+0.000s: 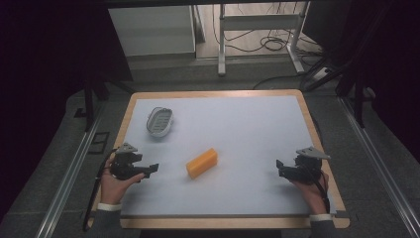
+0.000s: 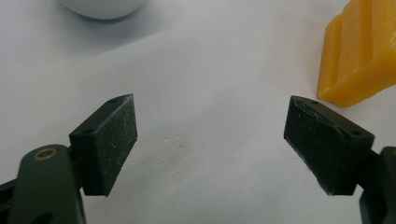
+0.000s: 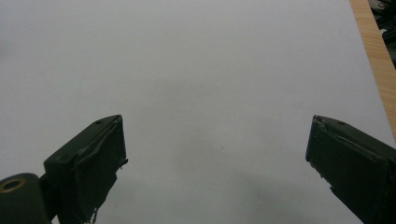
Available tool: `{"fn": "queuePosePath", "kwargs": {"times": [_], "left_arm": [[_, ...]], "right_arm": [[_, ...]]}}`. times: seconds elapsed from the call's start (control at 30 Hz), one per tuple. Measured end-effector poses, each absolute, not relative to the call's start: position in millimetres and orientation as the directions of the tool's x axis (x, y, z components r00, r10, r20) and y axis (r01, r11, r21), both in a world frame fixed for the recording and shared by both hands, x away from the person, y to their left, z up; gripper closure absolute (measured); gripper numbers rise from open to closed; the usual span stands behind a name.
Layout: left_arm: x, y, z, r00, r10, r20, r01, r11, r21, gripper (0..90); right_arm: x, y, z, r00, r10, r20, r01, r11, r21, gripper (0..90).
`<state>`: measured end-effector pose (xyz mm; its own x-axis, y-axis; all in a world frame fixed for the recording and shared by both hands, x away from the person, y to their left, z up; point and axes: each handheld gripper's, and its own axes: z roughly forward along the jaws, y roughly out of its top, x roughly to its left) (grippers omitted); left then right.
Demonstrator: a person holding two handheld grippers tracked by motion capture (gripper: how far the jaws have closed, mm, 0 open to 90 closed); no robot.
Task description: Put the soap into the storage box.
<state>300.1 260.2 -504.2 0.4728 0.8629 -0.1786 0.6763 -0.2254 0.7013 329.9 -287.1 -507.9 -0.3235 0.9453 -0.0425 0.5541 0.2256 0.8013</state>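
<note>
Two things are seen on the table [image 1: 247, 129]: one orange block [image 1: 201, 162] and one small oval dish [image 1: 160, 121]. In the high view the block lies a little left of centre, set at a slant, and the dish rests toward the upper left of the white surface, well apart from the block.

Two grippers are held, one in each hand. The left gripper [image 1: 148, 170] is seen at the lower left of the high view, near the block but apart from it. In the left gripper view its two fingers [image 2: 109, 140] are spread wide with bare table between them and nothing grasped; one end of the block [image 2: 359, 51] is seen at the upper right of that frame, beyond the right-hand finger, and the pale rim of the dish [image 2: 102, 8] at the top edge.

The right gripper [image 1: 283, 168] is seen at the lower right of the high view, well apart from the block. Its two fingers [image 3: 93, 168] are likewise released and wide, over bare white surface, with the wooden table edge [image 3: 373, 46] at the upper right of its view.
</note>
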Motion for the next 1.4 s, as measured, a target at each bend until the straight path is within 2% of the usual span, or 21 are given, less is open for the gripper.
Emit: {"fn": "queuePosePath", "kwargs": {"times": [0.27, 0.63, 1.4], "left_arm": [[302.8, 256.9, -496.4, 0.481, 0.862, -0.158, 0.687, -0.259, 0.679, 17.9], [306.7, 248.9, -472.9, 0.503, 0.851, -0.153, 0.668, -0.270, 0.694, 17.6], [323.4, 210.9, -442.3, 0.601, 0.792, -0.106, 0.625, -0.383, 0.680, 16.1]], "right_arm": [[325.9, -292.1, -503.2, -0.308, 0.951, -0.042, 0.548, 0.213, 0.809, 5.0], [323.5, -296.7, -500.8, -0.304, 0.952, -0.041, 0.543, 0.209, 0.813, 5.1], [322.3, -297.9, -501.7, -0.301, 0.953, -0.045, 0.544, 0.210, 0.813, 5.7]]}}
